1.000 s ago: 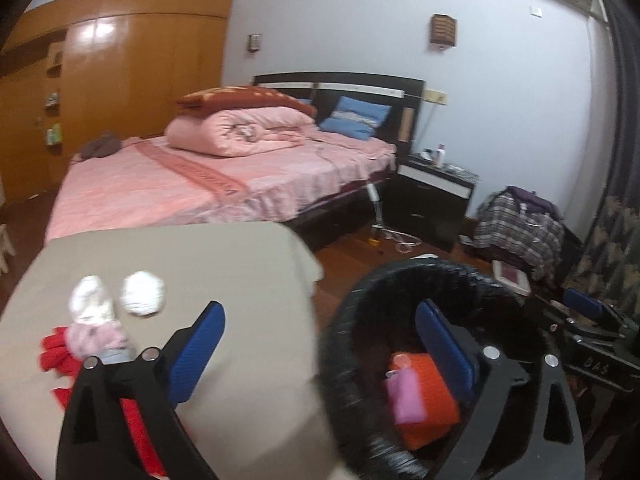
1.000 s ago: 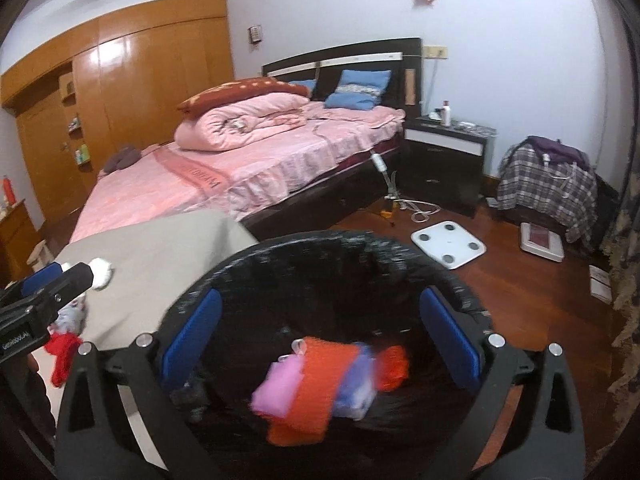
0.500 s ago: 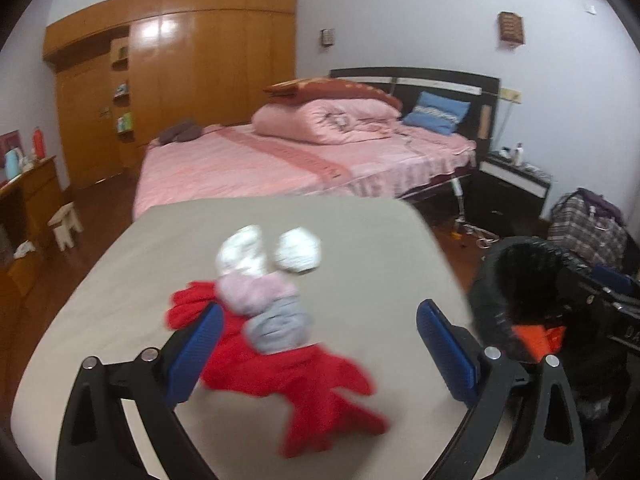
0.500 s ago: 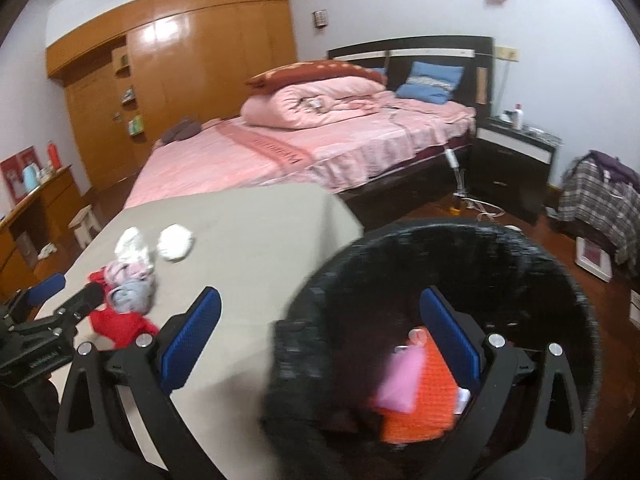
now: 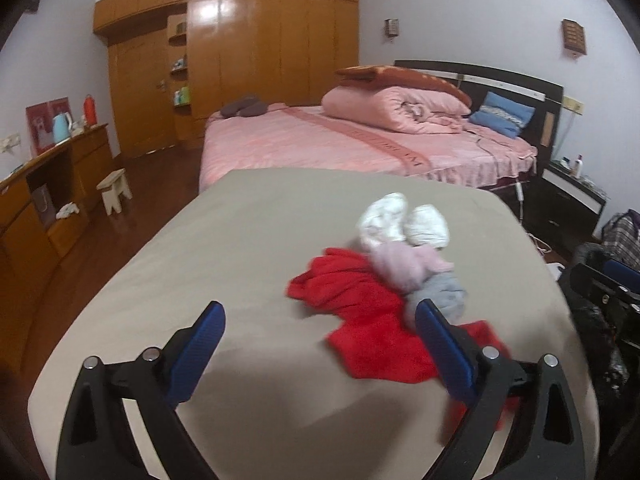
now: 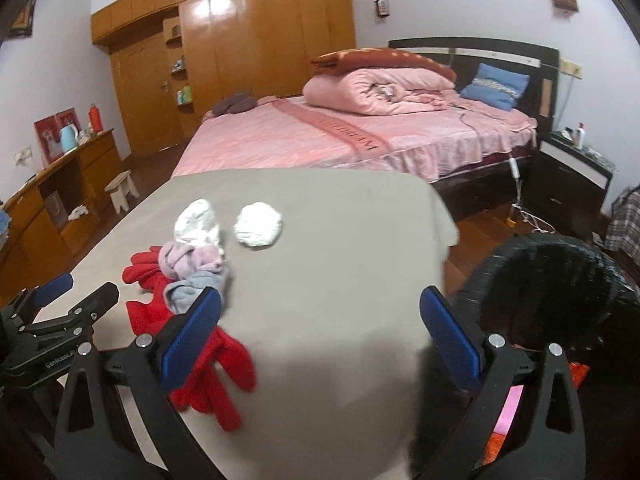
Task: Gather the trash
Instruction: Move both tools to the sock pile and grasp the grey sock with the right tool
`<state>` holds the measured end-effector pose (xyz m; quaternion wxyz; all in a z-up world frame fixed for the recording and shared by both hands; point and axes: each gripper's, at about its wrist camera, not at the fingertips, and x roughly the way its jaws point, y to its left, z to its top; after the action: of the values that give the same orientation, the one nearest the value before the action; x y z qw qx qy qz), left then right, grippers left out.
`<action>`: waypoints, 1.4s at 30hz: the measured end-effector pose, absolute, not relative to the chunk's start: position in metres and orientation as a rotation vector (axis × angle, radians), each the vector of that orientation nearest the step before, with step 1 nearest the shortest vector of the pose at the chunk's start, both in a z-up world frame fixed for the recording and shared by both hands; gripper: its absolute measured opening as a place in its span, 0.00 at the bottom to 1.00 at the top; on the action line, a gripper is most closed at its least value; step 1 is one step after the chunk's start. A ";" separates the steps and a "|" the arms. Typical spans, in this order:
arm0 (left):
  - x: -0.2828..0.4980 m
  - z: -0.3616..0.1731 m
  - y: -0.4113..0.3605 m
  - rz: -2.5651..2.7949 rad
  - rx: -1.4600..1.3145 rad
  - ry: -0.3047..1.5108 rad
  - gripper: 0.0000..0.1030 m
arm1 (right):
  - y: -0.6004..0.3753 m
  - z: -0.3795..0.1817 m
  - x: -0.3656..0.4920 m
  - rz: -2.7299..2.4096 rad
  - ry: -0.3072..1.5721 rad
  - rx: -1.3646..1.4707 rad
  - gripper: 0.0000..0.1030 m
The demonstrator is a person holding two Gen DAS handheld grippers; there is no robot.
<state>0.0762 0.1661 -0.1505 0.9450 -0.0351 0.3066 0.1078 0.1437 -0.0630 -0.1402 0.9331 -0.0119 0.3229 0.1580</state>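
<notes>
On the beige table (image 5: 248,248) lies a pile: a red cloth (image 5: 360,320), a pink cloth (image 5: 404,264), a grey cloth (image 5: 440,300) and two white crumpled wads (image 5: 384,216) (image 5: 428,226). My left gripper (image 5: 320,344) is open and empty, just short of the pile. My right gripper (image 6: 320,332) is open and empty over the table's right part; the pile (image 6: 192,276) lies at its left finger. A black trash bin (image 6: 560,280) stands to the right, with orange and pink items inside (image 6: 512,412). The left gripper also shows in the right wrist view (image 6: 52,312).
A pink bed (image 5: 360,144) with folded quilt stands behind the table. A black nightstand (image 6: 572,176) is at right, a wooden dresser (image 5: 48,200) and small stool (image 5: 116,190) at left. Wardrobes line the back wall. A white wad (image 6: 258,224) lies apart from the pile.
Both grippers swung left, away from the bin and over the table. The cloth pile moved towards the middle of both views and the bin slid to the right edge. Both stayed open.
</notes>
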 end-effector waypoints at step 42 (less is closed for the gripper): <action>0.086 -0.173 0.223 0.266 -0.130 0.675 0.87 | 0.038 -0.179 0.176 0.594 0.810 -0.069 0.42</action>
<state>0.0861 0.2233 -0.1731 0.9327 -0.0636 0.3301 0.1302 0.1758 0.0382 -0.1790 0.8758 -0.0331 0.3883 0.2847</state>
